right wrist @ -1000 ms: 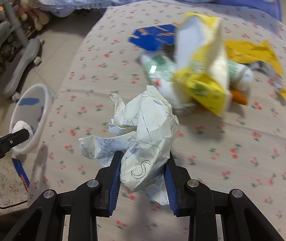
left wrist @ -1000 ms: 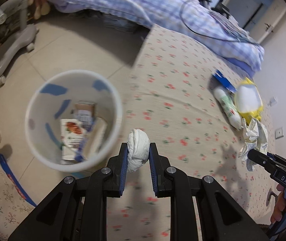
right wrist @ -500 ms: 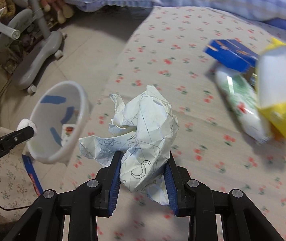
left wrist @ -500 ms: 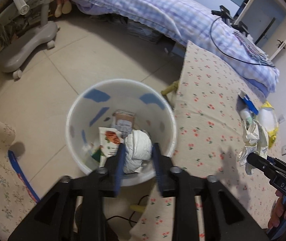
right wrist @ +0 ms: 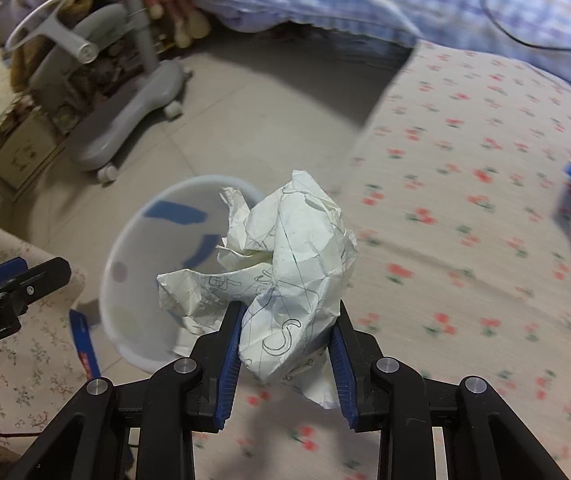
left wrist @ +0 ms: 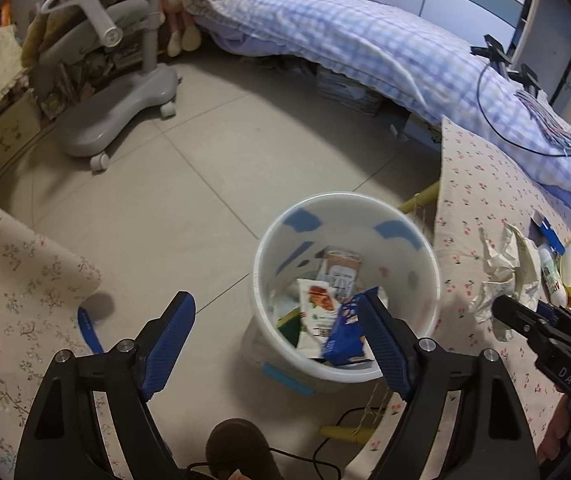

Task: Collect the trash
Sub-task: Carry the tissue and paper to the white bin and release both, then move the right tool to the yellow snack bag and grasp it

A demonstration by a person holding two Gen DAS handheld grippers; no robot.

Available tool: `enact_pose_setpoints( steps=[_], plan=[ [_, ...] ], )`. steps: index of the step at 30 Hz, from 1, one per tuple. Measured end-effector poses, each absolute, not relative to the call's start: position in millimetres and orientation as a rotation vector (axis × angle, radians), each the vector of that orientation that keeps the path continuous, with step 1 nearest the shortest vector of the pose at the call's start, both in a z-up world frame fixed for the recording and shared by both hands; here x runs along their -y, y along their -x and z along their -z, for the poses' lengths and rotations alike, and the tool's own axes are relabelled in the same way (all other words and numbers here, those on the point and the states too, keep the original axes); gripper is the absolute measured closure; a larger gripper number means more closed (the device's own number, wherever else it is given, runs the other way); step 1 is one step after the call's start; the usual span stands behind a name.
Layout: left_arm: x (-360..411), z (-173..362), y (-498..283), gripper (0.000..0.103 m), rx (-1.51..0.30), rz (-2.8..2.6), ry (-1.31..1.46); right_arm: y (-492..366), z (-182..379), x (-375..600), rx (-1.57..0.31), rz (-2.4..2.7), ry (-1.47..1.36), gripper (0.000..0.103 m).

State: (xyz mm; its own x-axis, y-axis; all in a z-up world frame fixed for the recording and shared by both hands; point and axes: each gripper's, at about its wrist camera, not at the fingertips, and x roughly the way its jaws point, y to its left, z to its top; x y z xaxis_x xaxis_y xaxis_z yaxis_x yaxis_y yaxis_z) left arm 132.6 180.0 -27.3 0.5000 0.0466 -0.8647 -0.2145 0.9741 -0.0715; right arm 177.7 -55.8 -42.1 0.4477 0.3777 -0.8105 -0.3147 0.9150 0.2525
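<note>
Left claw (left wrist: 275,316) spread empty above bin (left wrist: 431,256); right claw (right wrist: 287,344) clamps crumpled paper (right wrist: 285,264), poised for dropping in

Left tongs (left wrist: 273,336) spread wide, right tongs (right wrist: 285,356) clamped
</note>
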Motion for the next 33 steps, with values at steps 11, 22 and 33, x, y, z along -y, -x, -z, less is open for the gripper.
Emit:
enact_pose_setpoints(
  steps=[11,22,33],
  plan=[
    [-203,27,-126,0.017,-1.025,-0.211,0.187,-186,52,19,-0.957,-0.551,-0.089,0.027],
    [-180,26,-129,0.015,-1.052,-0.146,0.175,-173,27,52,-0.904,-0.41,0.024,0.027],
    [-119,15,-142,0.008,-1.045,-0.059,0.065,-174,-10,173,-0.85,-0.07,0.009,0.027]
  ],
)
